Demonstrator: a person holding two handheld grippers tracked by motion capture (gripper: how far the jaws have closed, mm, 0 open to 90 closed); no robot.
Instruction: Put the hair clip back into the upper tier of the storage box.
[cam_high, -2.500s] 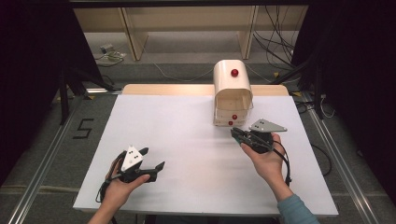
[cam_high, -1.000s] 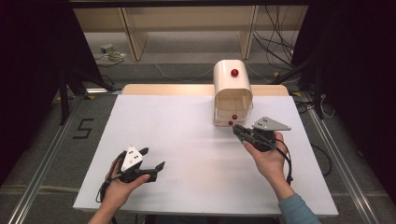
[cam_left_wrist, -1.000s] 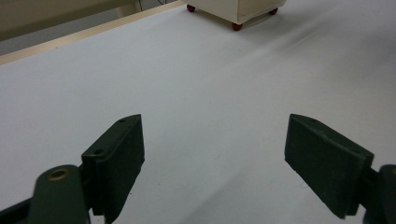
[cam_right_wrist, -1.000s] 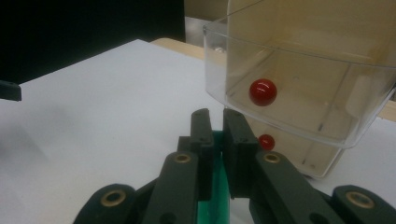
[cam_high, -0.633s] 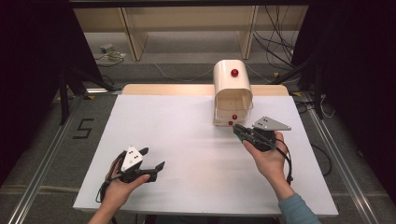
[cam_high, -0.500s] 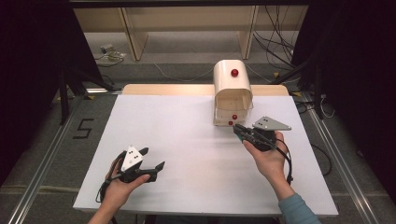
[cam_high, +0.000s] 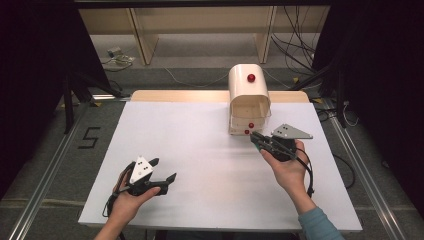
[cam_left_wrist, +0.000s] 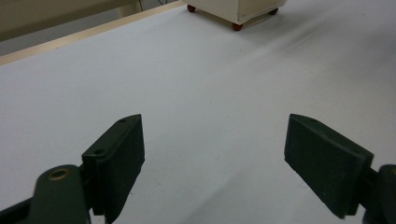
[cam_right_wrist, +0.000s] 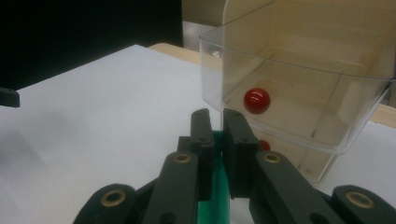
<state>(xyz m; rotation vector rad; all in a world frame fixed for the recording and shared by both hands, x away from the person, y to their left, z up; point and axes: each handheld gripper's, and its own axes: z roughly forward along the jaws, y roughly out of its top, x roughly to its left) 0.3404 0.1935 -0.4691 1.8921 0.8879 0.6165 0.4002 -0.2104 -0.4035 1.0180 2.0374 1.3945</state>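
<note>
Bench: white table top (cam_high: 200, 150), matte and flat. A pale wooden strip (cam_high: 175, 96) runs along its far edge; it also appears in the left gripper view as a tan band (cam_left_wrist: 70, 39) beyond the white surface.

Floor: grey. A black "5" marking (cam_high: 90, 137) lies just left of the table. One metal rail (cam_high: 45, 185) runs along the left side, a second rail (cam_high: 365, 175) along the right.

Background: light wooden frame with two legs (cam_high: 140, 35) and (cam_high: 265, 35) on the floor beyond the table. Black cables (cam_high: 295, 30) lie loose at upper right. A small pale device (cam_high: 116, 52) sits near the left leg, type unclear. Black curtains (cam_high: 30, 60) hang on both flanks.
</note>
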